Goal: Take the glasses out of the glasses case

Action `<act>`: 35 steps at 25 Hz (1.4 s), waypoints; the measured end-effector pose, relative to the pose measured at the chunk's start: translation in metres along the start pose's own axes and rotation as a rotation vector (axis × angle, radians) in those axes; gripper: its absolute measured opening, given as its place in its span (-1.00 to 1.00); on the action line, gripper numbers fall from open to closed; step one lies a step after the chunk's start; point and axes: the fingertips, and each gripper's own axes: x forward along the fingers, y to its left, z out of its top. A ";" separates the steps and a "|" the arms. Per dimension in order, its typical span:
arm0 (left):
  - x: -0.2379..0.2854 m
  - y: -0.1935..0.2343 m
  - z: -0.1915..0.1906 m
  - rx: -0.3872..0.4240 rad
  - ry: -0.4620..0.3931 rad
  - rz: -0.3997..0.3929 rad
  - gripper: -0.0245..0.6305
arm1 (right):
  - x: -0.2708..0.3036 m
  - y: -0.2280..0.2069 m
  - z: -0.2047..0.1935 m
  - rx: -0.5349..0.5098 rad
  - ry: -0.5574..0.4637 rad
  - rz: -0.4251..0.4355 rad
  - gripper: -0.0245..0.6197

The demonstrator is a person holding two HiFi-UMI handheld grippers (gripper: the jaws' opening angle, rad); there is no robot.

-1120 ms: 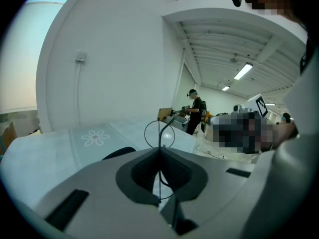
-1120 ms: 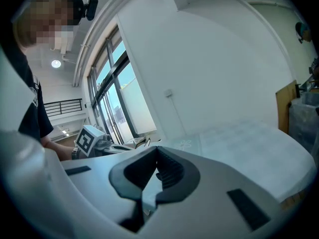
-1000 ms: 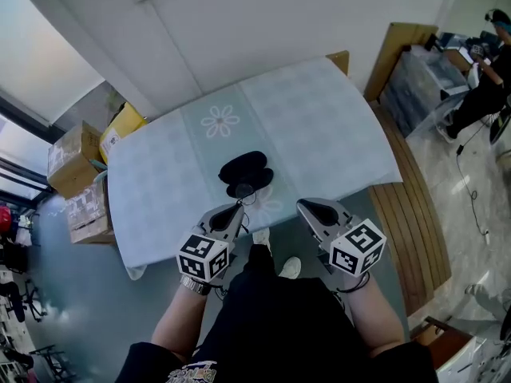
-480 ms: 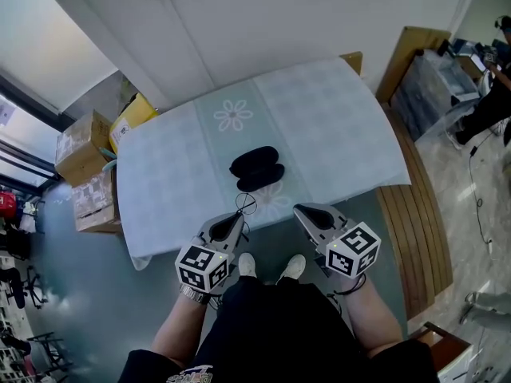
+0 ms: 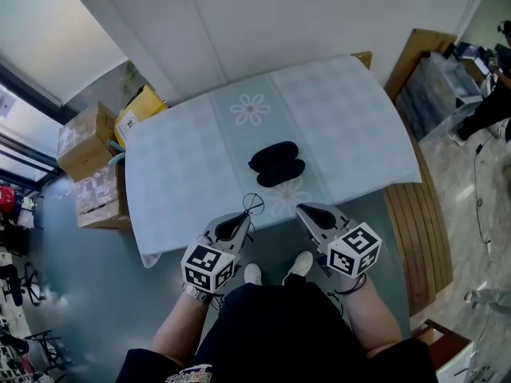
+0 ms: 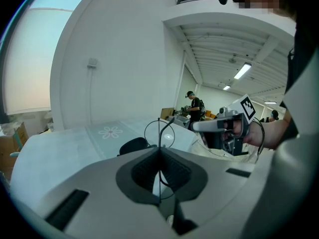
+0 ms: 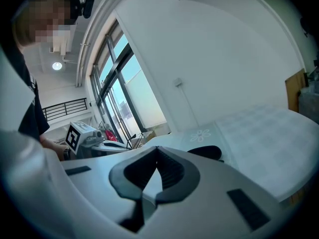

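The black glasses case (image 5: 275, 164) lies open in the middle of the pale checked tablecloth (image 5: 184, 174); it also shows as a dark shape (image 6: 133, 144) in the left gripper view and as case (image 7: 204, 152) in the right gripper view. My left gripper (image 5: 243, 216) is shut on thin wire-rimmed glasses (image 5: 253, 204), held off the table's front edge. Their round lens (image 6: 158, 131) stands up above the closed left gripper (image 6: 159, 148). My right gripper (image 5: 307, 211) hovers beside it, shut, with nothing between the pads of the right gripper (image 7: 157, 151).
Cardboard boxes (image 5: 88, 150) are stacked on the floor left of the table. A wooden slatted platform (image 5: 411, 230) runs along its right side. A white wall stands behind the table. A person (image 5: 487, 94) is at the far right.
My left gripper has drawn back from the case toward me with the glasses, past the table's front edge. The right gripper stays beside it. The head view has shifted a little.
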 end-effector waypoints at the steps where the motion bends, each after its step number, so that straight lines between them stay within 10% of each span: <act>1: -0.004 0.003 0.000 0.001 -0.004 -0.006 -0.83 | 0.004 0.006 -0.001 -0.001 0.000 -0.004 -0.85; 35: -0.072 0.008 -0.040 0.073 -0.017 -0.271 -0.83 | -0.008 0.101 -0.058 0.051 -0.063 -0.282 -0.85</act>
